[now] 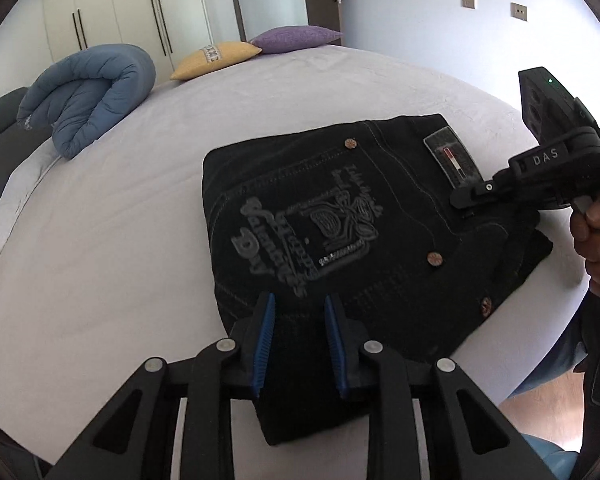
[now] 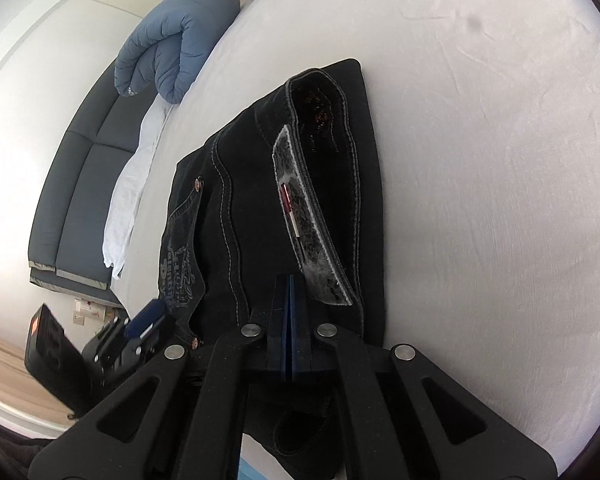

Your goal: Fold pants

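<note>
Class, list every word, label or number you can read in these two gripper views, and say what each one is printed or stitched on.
"DAS" – white letters on the right gripper body.
"Valentine's Day" – grey embroidery on the black pants back pocket, partly blurred; reading uncertain.
Smaller embroidered lines around the pocket emblem: too blurred to read.
Waistband patch: a red and white stripe, no legible text.
Yellow pillow patch: too small to read.

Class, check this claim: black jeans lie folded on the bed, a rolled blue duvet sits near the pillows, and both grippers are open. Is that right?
One detail is wrong. The black jeans, bed, blue duvet and pillows match, and the left gripper is open, but the right wrist view shows the right gripper shut, its blue pads together.
</note>
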A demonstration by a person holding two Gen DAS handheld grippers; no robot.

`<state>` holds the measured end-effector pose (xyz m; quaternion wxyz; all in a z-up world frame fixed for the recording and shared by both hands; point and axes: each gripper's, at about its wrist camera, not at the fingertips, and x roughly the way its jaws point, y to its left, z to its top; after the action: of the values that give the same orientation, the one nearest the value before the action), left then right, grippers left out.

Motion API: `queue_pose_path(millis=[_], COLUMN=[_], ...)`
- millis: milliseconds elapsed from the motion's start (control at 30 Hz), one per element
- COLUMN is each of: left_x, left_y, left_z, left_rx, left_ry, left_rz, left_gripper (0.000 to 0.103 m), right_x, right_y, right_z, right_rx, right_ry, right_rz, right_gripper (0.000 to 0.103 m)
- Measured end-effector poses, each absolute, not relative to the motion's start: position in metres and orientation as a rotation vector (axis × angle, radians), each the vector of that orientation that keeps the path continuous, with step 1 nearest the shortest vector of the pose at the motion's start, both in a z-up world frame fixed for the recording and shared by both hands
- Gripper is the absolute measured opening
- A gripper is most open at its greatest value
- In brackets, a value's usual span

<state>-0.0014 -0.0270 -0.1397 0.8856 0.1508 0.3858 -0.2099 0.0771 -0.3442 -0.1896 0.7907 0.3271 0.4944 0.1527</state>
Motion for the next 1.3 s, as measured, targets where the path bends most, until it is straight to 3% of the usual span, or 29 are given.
queue_pose_path(millis=[267, 333, 400, 467, 500, 533, 600, 767, 967, 1033, 1067, 1100, 1300], left_x=[0.018, 0.016, 0.016, 0.026, 0.037, 0.054, 0.080, 0.127, 0.136, 0.137, 0.138, 0.139, 0.132], left_y=[-0.028, -0.019, -0.003, 0.014, 0.019, 0.021, 0.021, 0.021, 0.012, 0.007, 0.005, 0.002, -0.020], left_z=[-0.142, -0.121, -0.099, -0.081, -0.080, -0.083, -0.099, -0.137, -0.159, -0.161, -0.162, -0.162, -0.151], left_rx=[0.298, 0.277, 0.220, 0.136, 0.098, 0.069, 0.044, -0.086, -0.121, -0.132, -0.137, -0.142, -0.041], left_ry=[0.866, 0.849, 0.785, 0.744, 0.768, 0.820, 0.906, 1.117, 1.183, 1.193, 1.199, 1.207, 1.206], left_rz=[-0.484, -0.488, -0.468, -0.450, -0.463, -0.479, -0.486, -0.548, -0.560, -0.559, -0.561, -0.567, -0.526], left_gripper=[0.028, 0.041, 0.089, 0.103, 0.103, 0.103, 0.102, 0.101, 0.097, 0.087, 0.077, 0.065, 0.040], right_x=[0.069, 0.066, 0.061, 0.057, 0.058, 0.064, 0.078, 0.099, 0.111, 0.116, 0.120, 0.123, 0.122], right_y=[-0.339, -0.335, -0.344, -0.356, -0.361, -0.367, -0.374, -0.382, -0.377, -0.369, -0.367, -0.365, -0.348], right_z=[-0.181, -0.162, -0.145, -0.131, -0.128, -0.131, -0.142, -0.165, -0.177, -0.182, -0.185, -0.187, -0.179], right_rx=[0.634, 0.615, 0.645, 0.664, 0.668, 0.673, 0.679, 0.729, 0.789, 0.788, 0.786, 0.786, 0.680], right_ry=[1.015, 1.021, 0.988, 0.936, 0.932, 0.954, 1.011, 1.098, 1.134, 1.149, 1.155, 1.161, 1.148], right_rz=[0.330, 0.322, 0.328, 0.334, 0.324, 0.314, 0.283, 0.270, 0.342, 0.364, 0.360, 0.353, 0.297], right_gripper=[0.000, 0.006, 0.007, 0.010, 0.019, 0.039, 0.066, 0.066, 0.063, 0.052, 0.048, 0.036, 0.021])
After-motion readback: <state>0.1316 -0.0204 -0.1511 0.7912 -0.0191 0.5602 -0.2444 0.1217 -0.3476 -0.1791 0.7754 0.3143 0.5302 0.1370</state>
